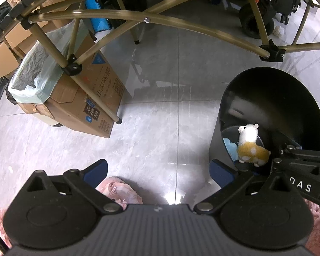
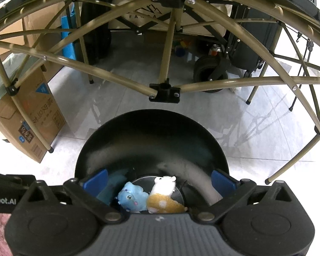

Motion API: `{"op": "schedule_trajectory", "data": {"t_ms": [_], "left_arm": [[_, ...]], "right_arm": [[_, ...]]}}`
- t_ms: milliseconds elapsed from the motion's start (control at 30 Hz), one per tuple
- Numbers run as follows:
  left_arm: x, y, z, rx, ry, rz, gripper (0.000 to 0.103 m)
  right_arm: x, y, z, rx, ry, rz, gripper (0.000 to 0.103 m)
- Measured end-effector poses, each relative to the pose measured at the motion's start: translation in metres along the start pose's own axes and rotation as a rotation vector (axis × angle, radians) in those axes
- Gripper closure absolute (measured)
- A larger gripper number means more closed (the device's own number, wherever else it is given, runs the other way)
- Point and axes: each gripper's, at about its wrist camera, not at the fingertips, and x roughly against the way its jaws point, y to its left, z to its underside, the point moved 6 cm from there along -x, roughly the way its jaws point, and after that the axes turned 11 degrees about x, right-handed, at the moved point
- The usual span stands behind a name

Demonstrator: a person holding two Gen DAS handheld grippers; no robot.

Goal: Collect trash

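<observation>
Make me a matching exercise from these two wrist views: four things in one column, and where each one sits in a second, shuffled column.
Things
1. alpaca plush
2. blue plush
3. cardboard box
4. pink slipper

Places
A. on the floor under the left gripper
B. beside the folding table's legs, lined with a pale green bag
C. inside the black bin, white head up
D. inside the black bin, left of the alpaca in the right wrist view

Pairs: 1-C, 2-D, 3-B, 4-A

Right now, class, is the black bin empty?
No: the black bin holds a white-and-yellow plush alpaca and a blue plush toy at its bottom.
</observation>
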Motion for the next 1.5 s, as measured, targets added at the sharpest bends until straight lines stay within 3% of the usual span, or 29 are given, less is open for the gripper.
{"op": "schedule_trajectory", "data": {"t_ms": [767, 1067, 1267, 1500], "left_arm": [[0.006, 0.001, -0.002, 0.018, -0.02, 0.005, 0.0], [0.029, -0.001, -0.01, 0.03, -0.108, 0.022, 0.0], [0.045, -0.003, -0.012, 0.03, -0.183, 0.028, 0.0], [0.07, -0.006, -0.015, 0.029, -0.29, 0.084, 0.0]], "right_arm": [[0.007, -0.006, 0.001, -0.013, -0.003, 0.01, 0.0], [0.021, -0.019, 0.001, -0.054, -0.018, -0.005, 0.0], [0.041, -0.029, 0.002, -0.075, -0.071, -0.006, 0.0], [0.068, -0.046, 0.003, -0.119, -0.142, -0.024, 0.0]]}}
